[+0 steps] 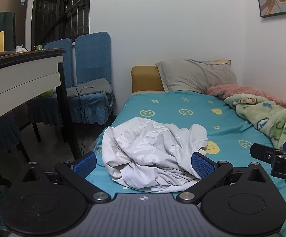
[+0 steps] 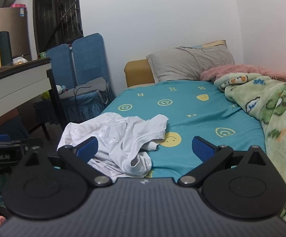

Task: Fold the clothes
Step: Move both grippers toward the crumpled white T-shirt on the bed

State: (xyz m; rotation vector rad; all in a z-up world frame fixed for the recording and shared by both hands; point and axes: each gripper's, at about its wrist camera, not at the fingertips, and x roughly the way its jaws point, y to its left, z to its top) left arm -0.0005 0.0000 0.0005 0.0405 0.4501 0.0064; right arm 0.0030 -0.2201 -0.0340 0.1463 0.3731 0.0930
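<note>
A crumpled white T-shirt [image 1: 150, 150] with a pale print lies in a heap near the left front edge of the bed's teal sheet [image 1: 182, 102]. My left gripper [image 1: 143, 163] stands open just in front of the heap, its blue pads either side of the cloth's near part, holding nothing. In the right wrist view the same T-shirt [image 2: 119, 138] lies left of centre. My right gripper [image 2: 145, 148] is open above the sheet [image 2: 192, 118]; its left pad overlaps the shirt's edge in the view. The right gripper also shows at the left wrist view's right edge [image 1: 277, 158].
A grey pillow [image 1: 196, 75] leans on a yellow headboard at the far end. A green cartoon blanket [image 2: 271, 118] and a pink fluffy one [image 1: 251, 92] are piled along the wall side. A table [image 1: 20, 75] and blue-covered chairs [image 1: 91, 90] stand left of the bed.
</note>
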